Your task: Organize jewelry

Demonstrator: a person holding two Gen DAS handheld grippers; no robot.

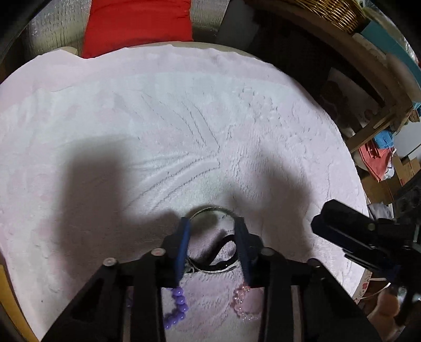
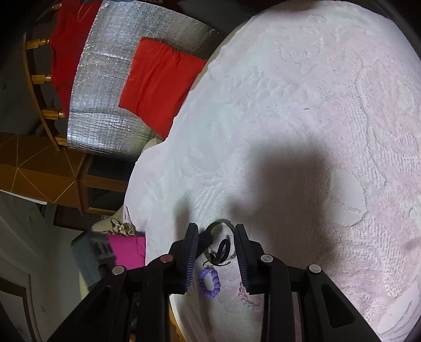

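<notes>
Left wrist view: left gripper (image 1: 213, 223) pointing steeply down at a small cluster of jewelry; jaws narrow, nothing pressed between the pads. Also seen here only: right gripper (image 1: 322, 219) entering from the right edge, well apart from the cluster, with a fingertip of the person's hand below it. Wicker basket (image 1: 334, 10) on a wooden shelf at upper right, boxes and cloth piled beyond the table edge.

Right wrist view: same cluster framed between the right gripper's fingers; jaws narrow, nothing gripped. Left gripper out of view here. Seen here only: silver foil sheet (image 2: 105, 92), wooden chair (image 2: 42, 79), bright pink box (image 2: 126, 250) by the table's edge.

Position of jewelry relative to the tool: metal bangle (image 1: 210, 210) lying between the left fingertips as viewed, rim just beside each pad, contact not confirmed. Black band (image 1: 223, 244) curled inside the bangle. Purple bead bracelet (image 1: 179, 307) near the left finger's base, pink bead bracelet (image 1: 243, 302) near the right finger's base, both apart from the bangle and from each other.

Surface: pale pink textured towel (image 1: 158, 118) covering the table, marked by gripper shadows. Red cushion (image 1: 136, 23) past the far edge.
</notes>
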